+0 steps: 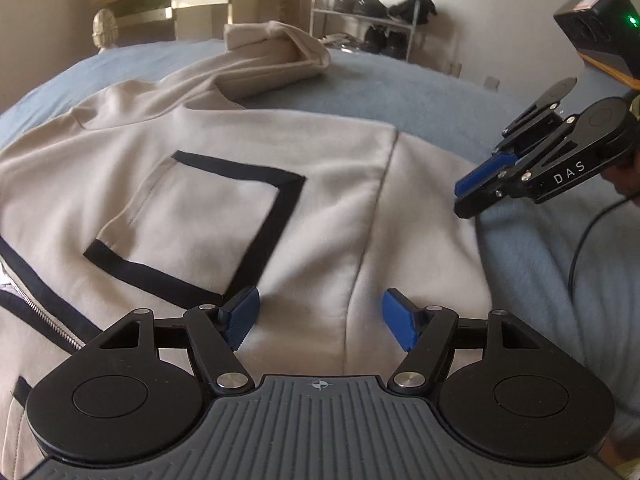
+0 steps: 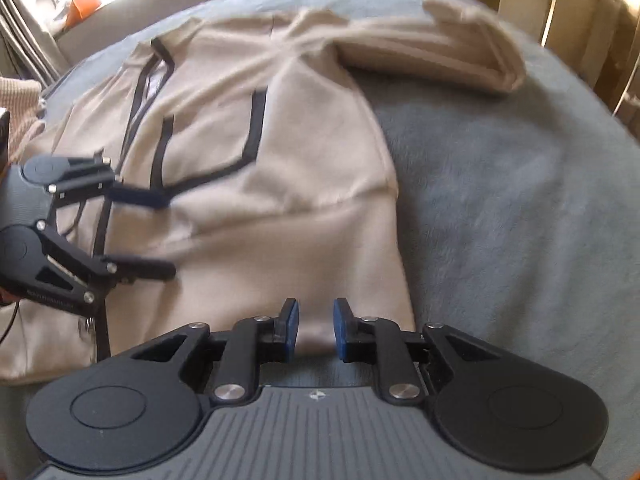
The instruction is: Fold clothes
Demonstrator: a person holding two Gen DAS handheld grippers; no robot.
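Left gripper [image 1: 320, 320] jaws spread wide over beige jacket [image 1: 224, 200], frame centre, holding nothing. Right gripper [image 2: 316, 328] jaws narrowly parted astride jacket hem, lower centre; contact unclear. Jacket spread on blue blanket [image 2: 500, 200]

A home bedroom. A bed [image 1: 380, 80] under a blue-grey fleece blanket [image 2: 500, 200] fills most of both views. Beyond the bed's far edge stand a white metal shoe rack [image 1: 360, 20] loaded with dark shoes and, to its left, a pale cream desk [image 1: 192, 0] against the wall. Daylight enters from behind the rack.
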